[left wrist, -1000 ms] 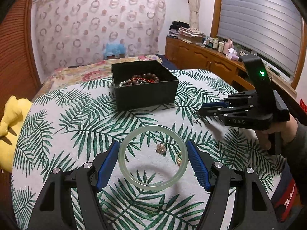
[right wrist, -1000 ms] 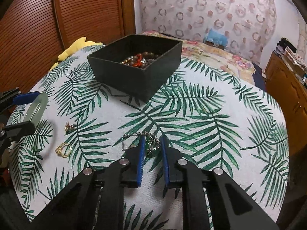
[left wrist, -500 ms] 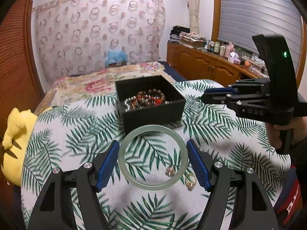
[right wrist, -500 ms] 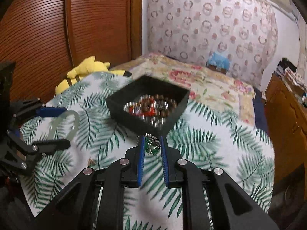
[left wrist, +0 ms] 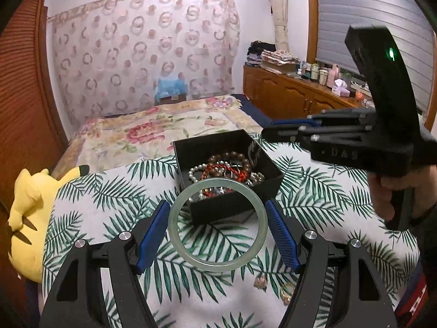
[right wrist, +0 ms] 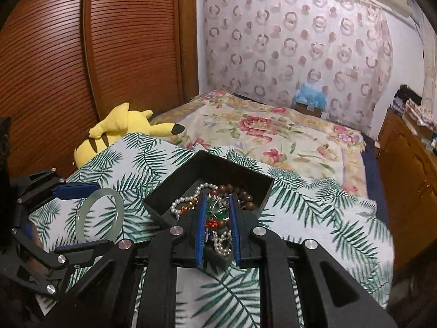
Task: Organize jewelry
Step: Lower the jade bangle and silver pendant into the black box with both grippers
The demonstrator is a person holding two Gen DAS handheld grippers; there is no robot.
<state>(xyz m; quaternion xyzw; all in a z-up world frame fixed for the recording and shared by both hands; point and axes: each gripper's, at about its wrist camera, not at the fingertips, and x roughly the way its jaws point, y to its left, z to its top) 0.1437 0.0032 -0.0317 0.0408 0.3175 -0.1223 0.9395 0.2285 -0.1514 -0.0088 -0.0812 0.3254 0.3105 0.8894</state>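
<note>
My left gripper (left wrist: 217,224) is shut on a pale green jade bangle (left wrist: 174,232), held flat above the palm-leaf cloth just in front of the black jewelry box (left wrist: 218,210). The bangle also shows in the right wrist view (right wrist: 82,218). The box (right wrist: 174,188) holds pearl, red and brown bead bracelets (left wrist: 232,164). My right gripper (right wrist: 217,207) is over the box; its jaws stand slightly apart around a green-stone necklace (right wrist: 218,213). I cannot tell whether the necklace is still gripped. The right gripper shows in the left wrist view (left wrist: 275,128).
A small brooch (left wrist: 259,283) and a gold ring (left wrist: 286,293) lie on the cloth near my left gripper. A yellow plush toy (left wrist: 27,213) sits at the table's left edge. A floral bed (right wrist: 273,134) lies behind, wooden cabinets (left wrist: 295,101) to the right.
Both grippers rose and moved toward the box. My right gripper carried the green necklace over the box and its jaws have parted a little. The bangle stayed in my left gripper.
</note>
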